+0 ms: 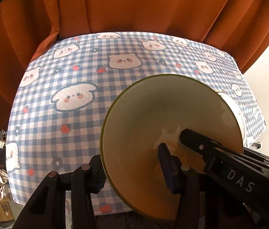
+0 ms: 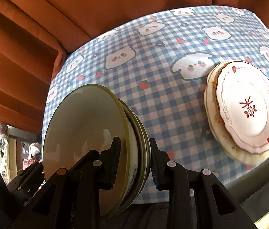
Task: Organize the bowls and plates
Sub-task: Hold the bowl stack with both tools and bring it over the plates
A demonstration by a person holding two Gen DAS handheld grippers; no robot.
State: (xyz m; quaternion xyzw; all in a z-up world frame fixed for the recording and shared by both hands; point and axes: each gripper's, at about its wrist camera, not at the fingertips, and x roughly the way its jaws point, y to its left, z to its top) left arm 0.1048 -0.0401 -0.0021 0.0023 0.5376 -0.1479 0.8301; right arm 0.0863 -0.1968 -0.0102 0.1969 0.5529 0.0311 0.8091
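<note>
The stack of green bowls (image 2: 96, 133) sits right at the right gripper (image 2: 134, 162), its fingers clamped across the nested rims — one pad inside the top bowl, one outside. The left gripper (image 1: 132, 169) pinches the same top bowl's rim (image 1: 172, 126) from the other side, probably to steady the stack or lift that bowl off. Ahead and to the right of the right gripper, stacked plates (image 2: 248, 110) rest on the checked tablecloth (image 2: 163, 99) — an orange curtain (image 1: 134, 5) hangs beyond.

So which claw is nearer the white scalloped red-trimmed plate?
Right. The right claw grips the green bowls on the side facing the plate; the left claw, their far side.
</note>
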